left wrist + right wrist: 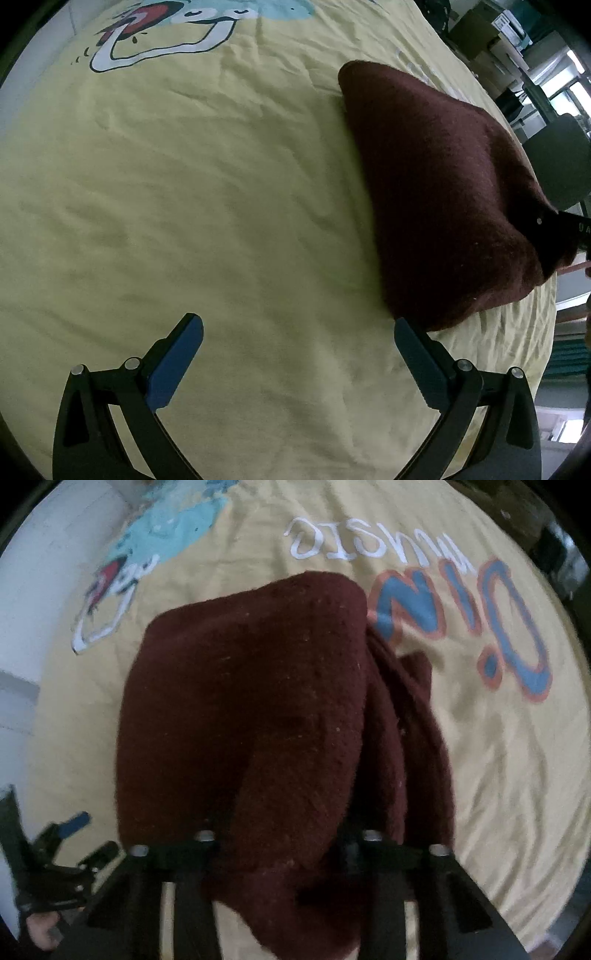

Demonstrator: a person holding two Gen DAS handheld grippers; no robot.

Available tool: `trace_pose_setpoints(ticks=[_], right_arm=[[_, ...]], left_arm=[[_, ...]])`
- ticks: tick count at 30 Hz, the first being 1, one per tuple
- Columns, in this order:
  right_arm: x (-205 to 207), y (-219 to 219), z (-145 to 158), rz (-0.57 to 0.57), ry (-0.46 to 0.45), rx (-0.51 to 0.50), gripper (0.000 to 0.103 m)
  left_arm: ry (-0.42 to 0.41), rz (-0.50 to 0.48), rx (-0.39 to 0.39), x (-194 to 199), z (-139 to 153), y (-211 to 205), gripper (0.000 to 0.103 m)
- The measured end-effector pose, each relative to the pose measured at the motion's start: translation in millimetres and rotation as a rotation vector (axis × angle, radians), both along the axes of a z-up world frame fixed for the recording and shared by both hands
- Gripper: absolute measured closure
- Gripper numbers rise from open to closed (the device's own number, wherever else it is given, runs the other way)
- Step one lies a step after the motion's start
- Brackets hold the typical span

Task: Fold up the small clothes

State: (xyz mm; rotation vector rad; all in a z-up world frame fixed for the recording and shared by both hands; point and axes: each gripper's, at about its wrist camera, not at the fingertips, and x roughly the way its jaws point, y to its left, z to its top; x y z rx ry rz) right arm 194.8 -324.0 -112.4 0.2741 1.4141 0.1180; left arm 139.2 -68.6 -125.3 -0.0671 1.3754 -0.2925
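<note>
The maroon garment (251,716) is a thick, fuzzy knit, dark wine red, speckled with pale lint. It is lifted at its near end and drapes down to the yellow bed sheet (184,206), with its far corner resting on the cloth. In the right wrist view it fills the middle, one broad smooth panel on the left and a bundle of narrower folds hanging on the right. In the left wrist view it sits to the right as a sloping wedge, its low edge just beside the right-hand finger of the left gripper (299,354).

The right gripper (284,853) is clamped on the garment's near edge; the fabric swallows its fingertips, so only the black linkages and silver pins show. The left gripper hovers over bare sheet with its blue-padded fingers (177,362) spread wide apart, holding nothing. It also shows small at the lower left of the right wrist view, with a bit of the person's hand (40,928) behind it.

Printed on the sheet, seen upside down, are white letters reading "MUSIC" (365,541) and large blue letters outlined in orange (476,624) that I cannot read fully. A cartoon figure (166,40) in light blue, white and red lies at the far left.

Beyond the bed's far right edge stand cardboard boxes (476,33); their contents cannot be seen.
</note>
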Motion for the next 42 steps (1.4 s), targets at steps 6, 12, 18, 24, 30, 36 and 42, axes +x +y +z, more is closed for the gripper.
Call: trace_pose_setpoints(ticks=[6, 12, 18, 24, 30, 36, 42], right_arm=[[-30.9, -25.3, 23.5, -0.042, -0.128, 0.028, 0.078], [-68.0, -59.9, 17.9, -0.093, -0.128, 0.004, 0.078], [-80.5, -79.4, -11.2, -0.153, -0.094, 0.041, 0.07], [-77.2, -79.2, 7.6, -0.158, -0.143, -0.025, 0.032], [-64.7, -82.8, 38.1, -0.168, -0.202, -0.039, 0.021], [-38.6, -73.7, 27.2, -0.135, -0.158, -0.046, 0.017], [-31.8, -75.5, -15.0, -0.143, -0.071, 0.004, 0.017]], left_arm=[[-0.01, -0.02, -0.001, 2.4, 5.5, -6.1, 0.001], [-0.029, -0.042, -0.007, 1.4, 11.2, -13.3, 0.001], [-0.025, -0.063, -0.004, 1.5, 8.1, -23.4, 0.001], [-0.044, -0.06, 0.014, 6.9, 15.1, -29.8, 0.001], [-0.058, -0.095, -0.037, 23.7, 36.2, -48.0, 0.001], [-0.065, -0.144, -0.033, 55.7, 48.0, -92.9, 0.001], [0.005, -0.114, -0.045, 81.7, 18.0, -121.3, 0.001]])
